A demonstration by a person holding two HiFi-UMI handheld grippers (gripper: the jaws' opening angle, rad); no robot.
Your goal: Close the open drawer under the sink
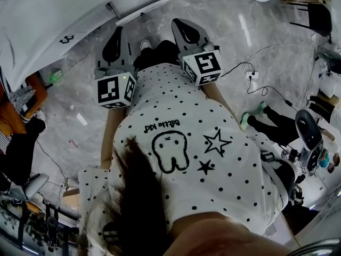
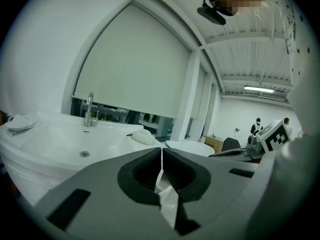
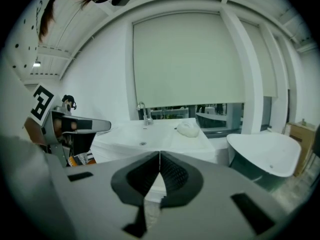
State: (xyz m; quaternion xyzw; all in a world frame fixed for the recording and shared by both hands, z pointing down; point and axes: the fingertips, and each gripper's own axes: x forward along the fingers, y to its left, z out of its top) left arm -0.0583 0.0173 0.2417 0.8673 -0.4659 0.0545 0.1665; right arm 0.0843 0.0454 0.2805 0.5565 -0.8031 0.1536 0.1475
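At the sink (image 1: pixel 53 15), the drawer I must close seems to be the white panel (image 1: pixel 143 10) jutting out from beneath the basin, just ahead of my grippers. I judge that a push landing off-centre could skew it on its runners, or the narrow tips could slide off its edge. The left gripper (image 1: pixel 118 32) and right gripper (image 1: pixel 179 23) both have their jaws pressed together, holding nothing and touching nothing.

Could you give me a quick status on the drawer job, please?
Left gripper and right gripper both shut, empty, short of the sink. Drawer under it juts out, untouched. Floor cables off to the right, not in the path.
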